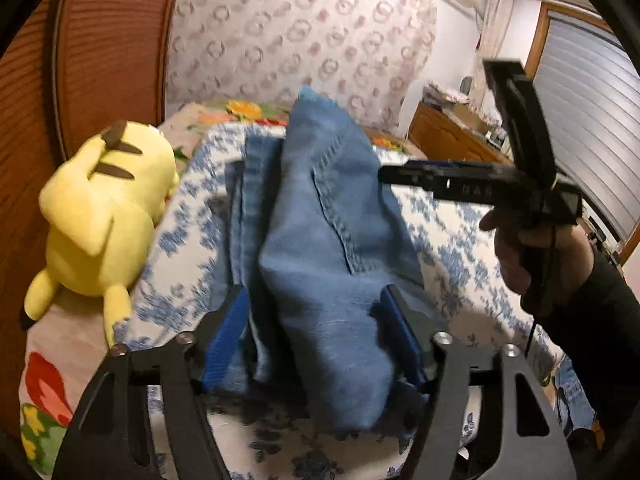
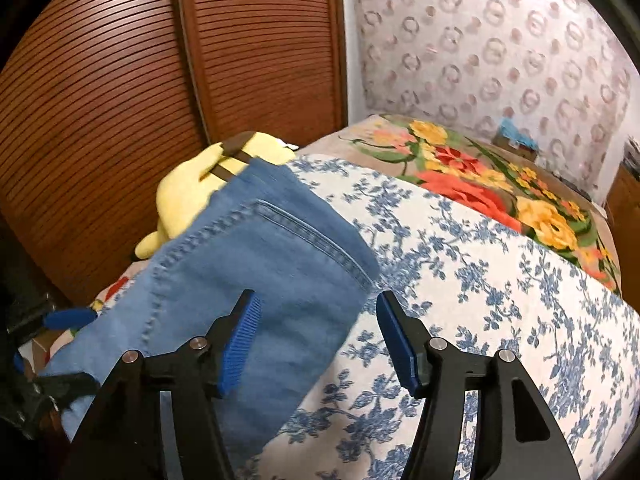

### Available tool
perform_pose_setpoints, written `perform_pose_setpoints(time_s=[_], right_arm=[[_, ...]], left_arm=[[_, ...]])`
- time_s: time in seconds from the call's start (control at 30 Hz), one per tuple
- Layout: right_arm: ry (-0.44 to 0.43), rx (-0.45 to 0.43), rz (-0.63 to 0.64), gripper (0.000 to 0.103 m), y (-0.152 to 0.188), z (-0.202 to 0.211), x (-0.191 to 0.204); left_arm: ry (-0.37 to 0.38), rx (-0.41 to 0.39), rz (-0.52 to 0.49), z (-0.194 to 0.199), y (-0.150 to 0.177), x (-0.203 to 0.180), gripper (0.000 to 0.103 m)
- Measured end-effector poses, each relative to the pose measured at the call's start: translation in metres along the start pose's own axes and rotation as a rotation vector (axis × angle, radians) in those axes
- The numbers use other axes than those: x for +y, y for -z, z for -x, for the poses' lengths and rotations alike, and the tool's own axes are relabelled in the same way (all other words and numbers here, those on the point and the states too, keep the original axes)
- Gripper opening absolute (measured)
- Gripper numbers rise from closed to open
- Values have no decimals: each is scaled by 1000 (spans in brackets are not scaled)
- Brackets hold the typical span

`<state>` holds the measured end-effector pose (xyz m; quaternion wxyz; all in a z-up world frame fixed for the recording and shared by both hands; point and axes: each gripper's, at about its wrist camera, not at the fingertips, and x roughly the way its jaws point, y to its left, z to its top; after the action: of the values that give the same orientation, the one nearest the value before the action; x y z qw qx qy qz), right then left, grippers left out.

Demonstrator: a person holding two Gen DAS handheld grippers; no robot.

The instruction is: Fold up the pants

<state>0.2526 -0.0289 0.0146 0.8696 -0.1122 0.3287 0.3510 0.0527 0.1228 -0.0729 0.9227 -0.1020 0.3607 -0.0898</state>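
Observation:
Blue denim pants [image 1: 320,216] lie folded lengthwise on a blue-flowered white bedspread [image 1: 444,236]. My left gripper [image 1: 316,322] has its blue pads against both sides of the near end of the pants, which bulges up between them above its shadow. The right gripper [image 1: 404,174], held by a hand [image 1: 516,256], hovers side-on past the right edge of the pants. In the right wrist view my right gripper [image 2: 318,314] stands open above the pants [image 2: 248,264]; its left pad is over the denim and its right pad over the bedspread [image 2: 480,288]. Nothing is pinched there.
A yellow plush toy [image 1: 104,216] [image 2: 192,188] lies left of the pants against brown louvred doors [image 2: 120,80]. A bright flowered blanket [image 2: 484,188] covers the far part of the bed. A wooden cabinet [image 1: 448,132] stands at the far right by a window.

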Motion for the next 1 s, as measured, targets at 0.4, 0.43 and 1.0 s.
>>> perform_pose_setpoints(time_s=[0.4,0.43,1.0], right_arm=[[-52,-41,-26,68,5,0,-13],[-59,-44,-29,70,5,-1,-13],[-284,106,-136,71,-1,-78,-46]], left_arm=[[-24,-115,-10,38,9,1,10],[-41,-104,9,37,12,10,10],[-120,-27,78,14,36,45,51]])
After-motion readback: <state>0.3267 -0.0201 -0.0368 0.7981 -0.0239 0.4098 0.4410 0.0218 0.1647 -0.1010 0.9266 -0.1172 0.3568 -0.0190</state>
